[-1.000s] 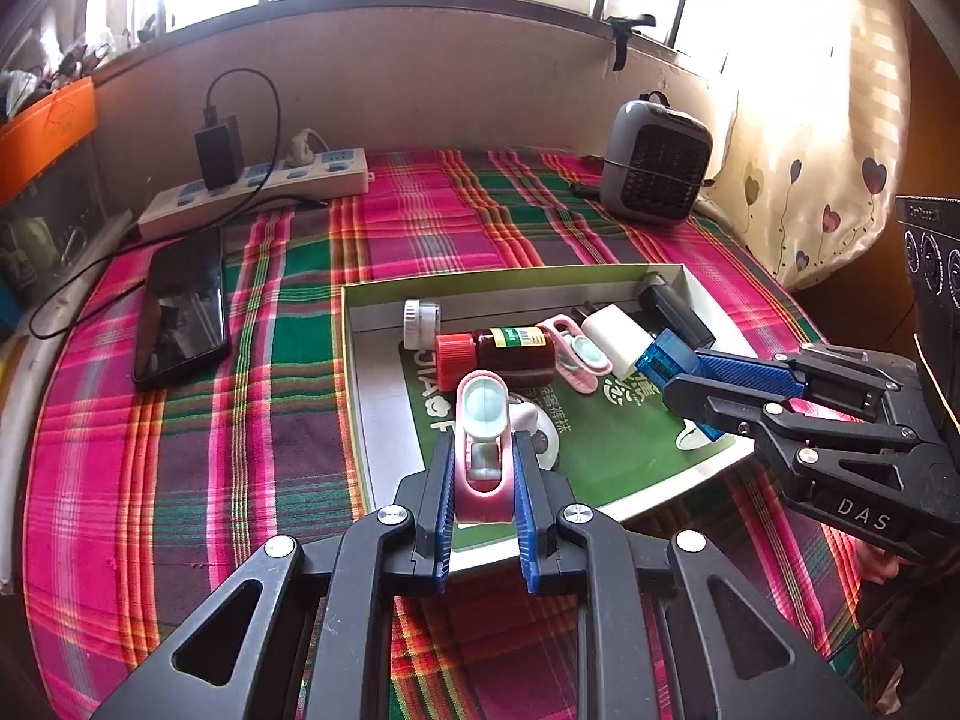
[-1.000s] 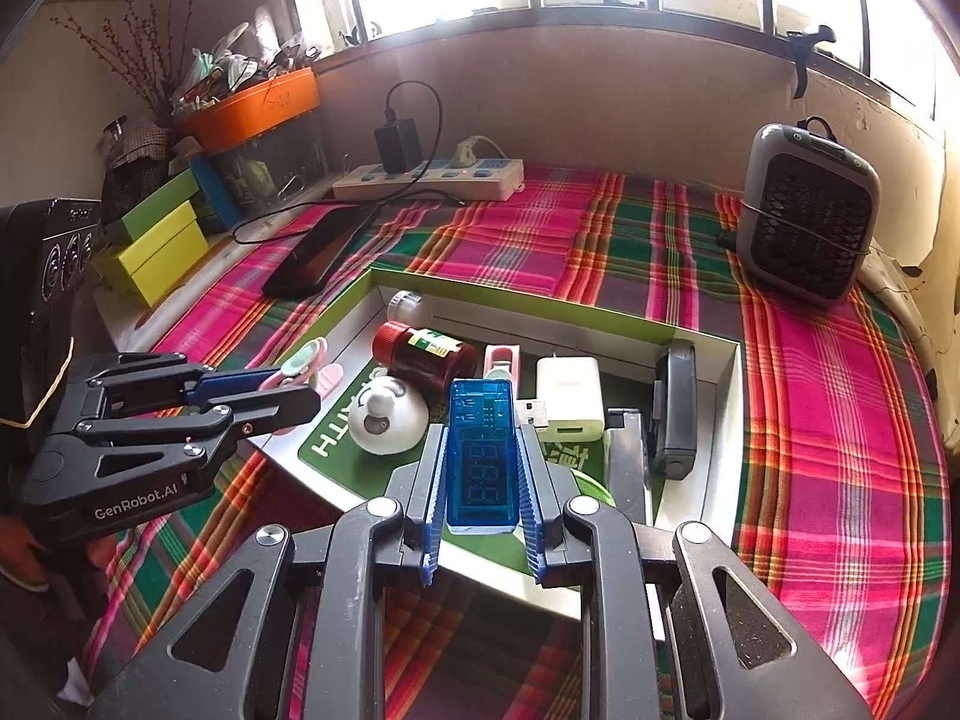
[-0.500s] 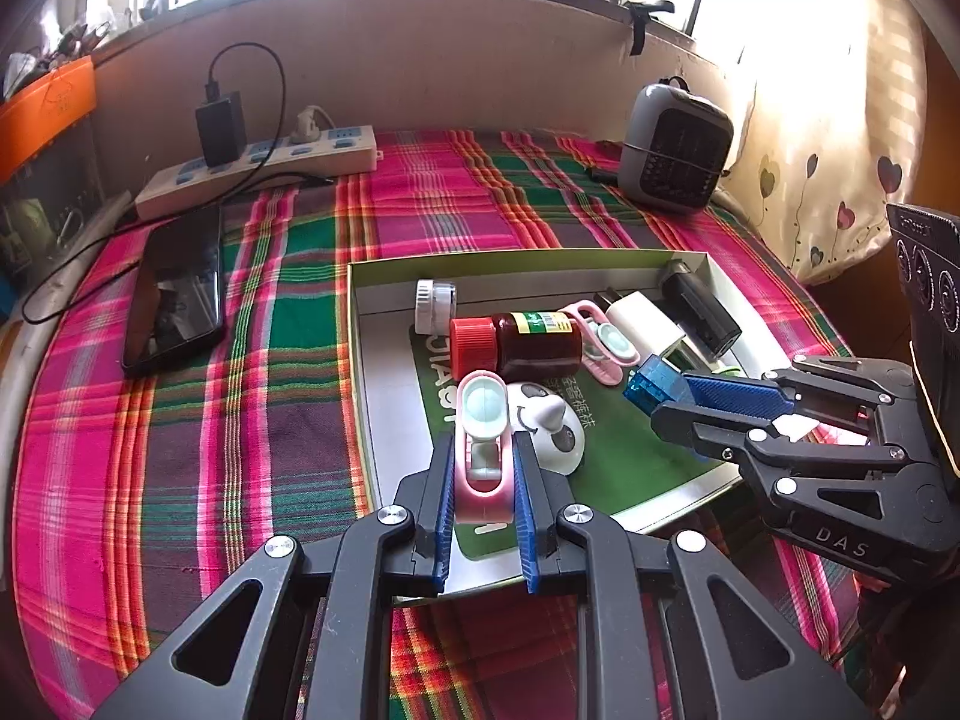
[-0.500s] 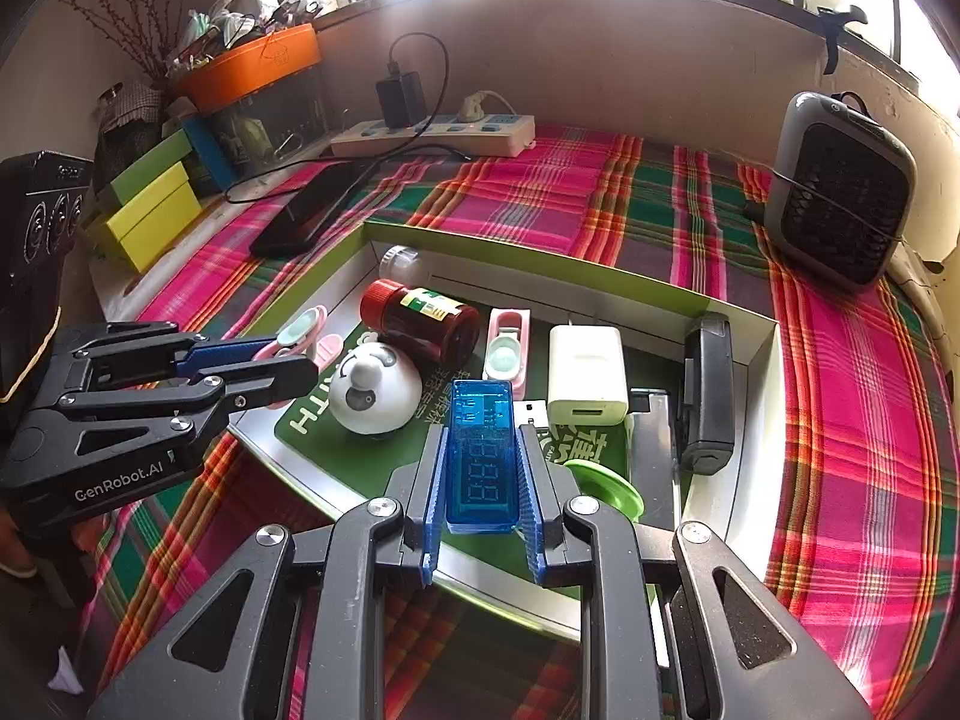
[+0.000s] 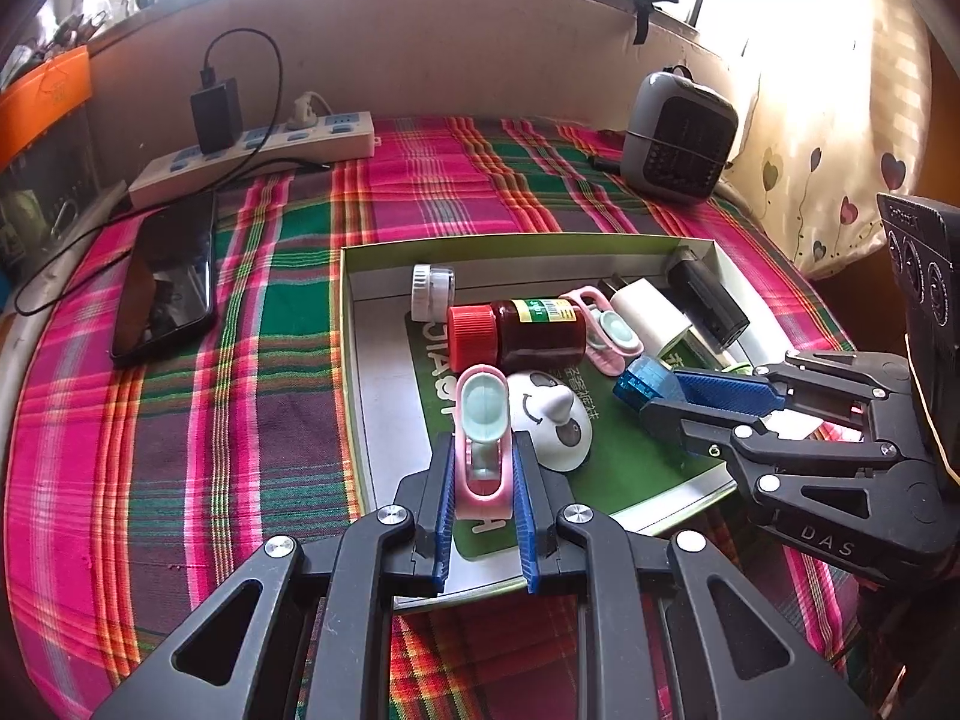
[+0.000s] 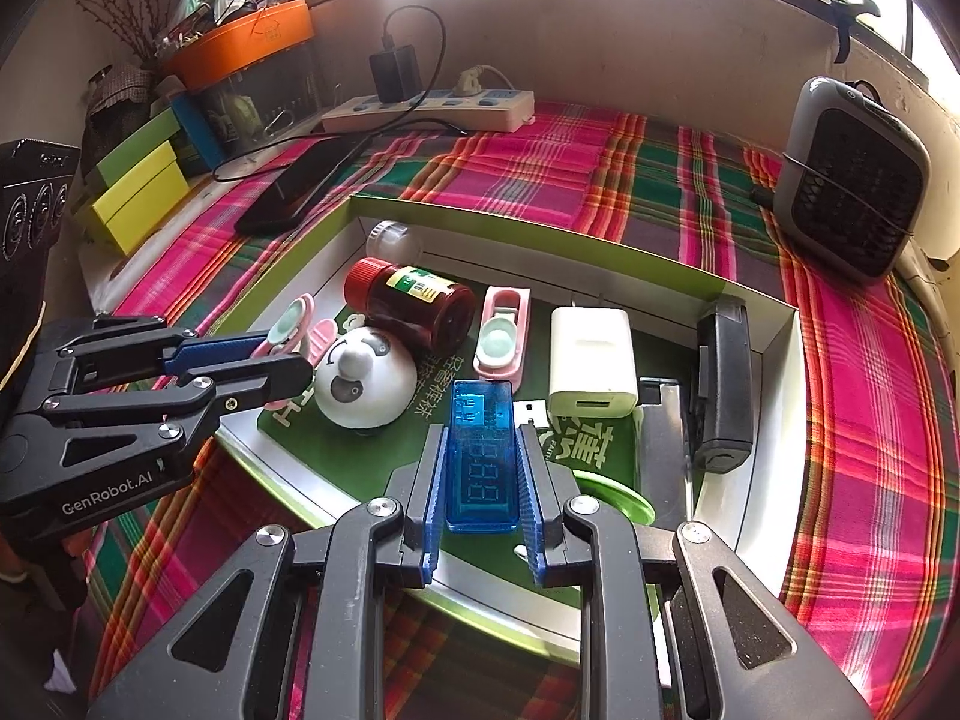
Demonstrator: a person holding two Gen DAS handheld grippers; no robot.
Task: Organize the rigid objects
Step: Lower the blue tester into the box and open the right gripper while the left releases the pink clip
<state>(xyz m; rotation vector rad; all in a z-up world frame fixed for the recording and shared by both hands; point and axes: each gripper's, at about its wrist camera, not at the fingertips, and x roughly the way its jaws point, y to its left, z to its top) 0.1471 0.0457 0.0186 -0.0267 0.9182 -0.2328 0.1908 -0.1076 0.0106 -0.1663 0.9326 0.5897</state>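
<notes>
Pink clip point(image 5: 483, 450) btwn L tongs point(image 5: 482, 489).

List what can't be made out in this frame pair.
- Green disc: right wrist view, mostly behind the right gripper; unidentifiable.
- Bottle label: both views, print too small.
- Black device: left wrist view, cut by the edge.
- Orange tray contents: right wrist view, cluttered, glare-washed.

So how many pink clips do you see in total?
2. One pink clip is held in the left claw above the box. The other clip lies inside, beside the brown bottle. More may be hidden.
</notes>
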